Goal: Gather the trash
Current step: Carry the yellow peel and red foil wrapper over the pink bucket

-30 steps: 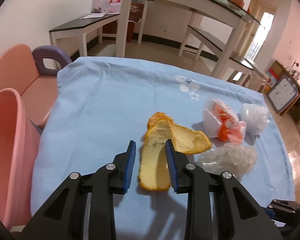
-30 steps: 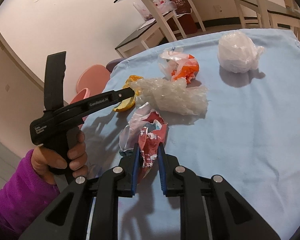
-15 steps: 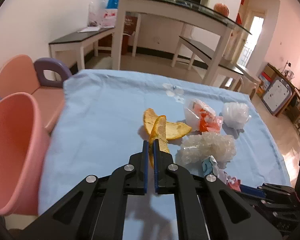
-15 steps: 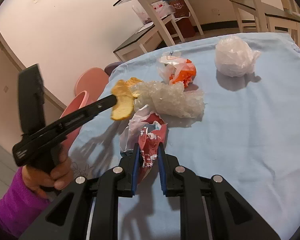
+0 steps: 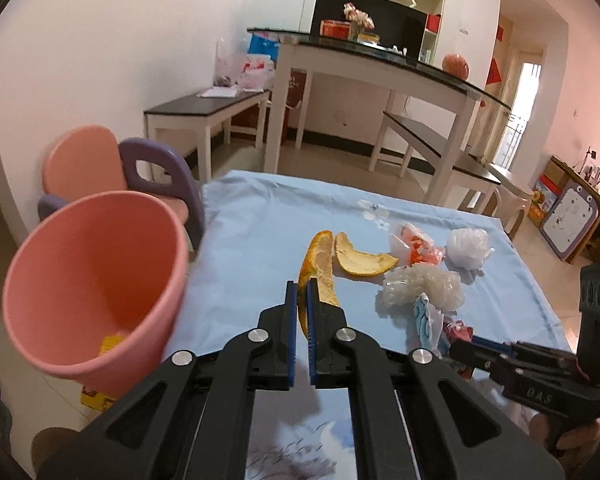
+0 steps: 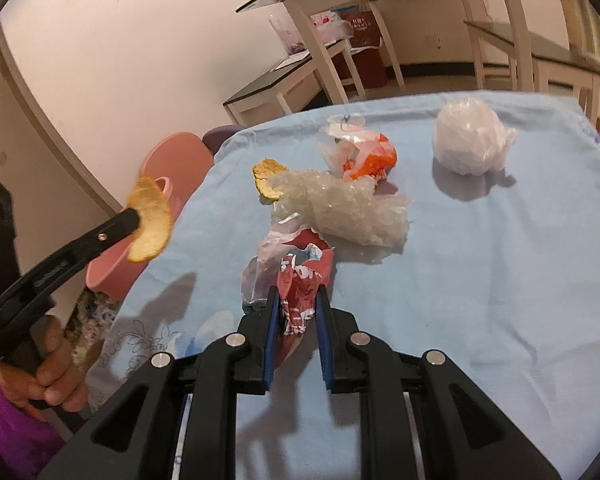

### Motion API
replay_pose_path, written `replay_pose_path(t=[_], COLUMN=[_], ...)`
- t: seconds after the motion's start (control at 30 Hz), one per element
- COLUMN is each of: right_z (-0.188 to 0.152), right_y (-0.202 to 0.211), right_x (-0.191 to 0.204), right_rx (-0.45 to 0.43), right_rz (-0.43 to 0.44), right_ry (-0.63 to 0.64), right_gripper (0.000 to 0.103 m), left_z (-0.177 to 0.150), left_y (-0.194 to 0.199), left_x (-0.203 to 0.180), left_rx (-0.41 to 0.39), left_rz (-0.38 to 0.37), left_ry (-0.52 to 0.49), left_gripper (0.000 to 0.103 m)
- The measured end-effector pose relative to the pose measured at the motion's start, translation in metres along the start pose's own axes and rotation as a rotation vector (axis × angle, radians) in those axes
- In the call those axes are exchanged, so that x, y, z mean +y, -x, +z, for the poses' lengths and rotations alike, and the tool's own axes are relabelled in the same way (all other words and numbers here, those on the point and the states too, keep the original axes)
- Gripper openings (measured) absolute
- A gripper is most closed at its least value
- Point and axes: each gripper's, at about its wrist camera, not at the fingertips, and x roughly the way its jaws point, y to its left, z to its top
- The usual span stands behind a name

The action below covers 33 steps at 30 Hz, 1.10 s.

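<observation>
My left gripper (image 5: 302, 292) is shut on a curved orange peel (image 5: 318, 268) and holds it in the air above the blue tablecloth (image 5: 260, 220), just right of the pink bin (image 5: 88, 280). In the right wrist view that left gripper (image 6: 134, 218) holds the peel (image 6: 150, 226) over the bin (image 6: 112, 268). My right gripper (image 6: 296, 300) is shut on a crumpled red and white wrapper (image 6: 304, 276) lying on the cloth. A second peel (image 6: 266, 178), clear crumpled plastic (image 6: 340, 208), an orange and white bag (image 6: 364, 152) and a white plastic ball (image 6: 470, 140) lie beyond.
The pink bin has a bit of yellow trash (image 5: 114, 344) at its bottom and stands off the table's left edge. A pink chair (image 5: 80, 160) and a purple chair (image 5: 156, 164) stand behind it. A glass-top table (image 5: 380, 64) and benches fill the far room.
My left gripper shut on the orange peel, lifted it off the cloth and carried it left towards the pink bin. The right gripper kept still on the red wrapper.
</observation>
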Motion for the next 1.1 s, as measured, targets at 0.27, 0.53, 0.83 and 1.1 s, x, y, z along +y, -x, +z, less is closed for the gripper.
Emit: replay_pose_path(t=[0.27,0.53,0.83,1.1], right_z=[0.018,0.042,0.060,0.072], right_y=[0.004,-0.017,-0.051,-0.085], right_x=[0.039,0.097,0.150,0.189], right_rx=[-0.026,-0.038,-0.014,0.012], right_rz=[0.031,0.123,0.218,0.263], right_ry=[0.080,0.167,0.236,0.280], right_gripper=[0.016,0.016,0.017,0.017], left_z=[0.000,0.003,0.008,0.007], left_y=[0.029,0.057,0.062,0.055], left_x=[0.019,0.054,0.092,0.126], left_rx=[-0.073,-0.143,-0.186,-0.154], left_rz=[0.045,0.136,0.252,0.314], left_ry=[0.030,0.085,0.136,0.217], left_gripper=[0.004,0.004,0.004,0.004])
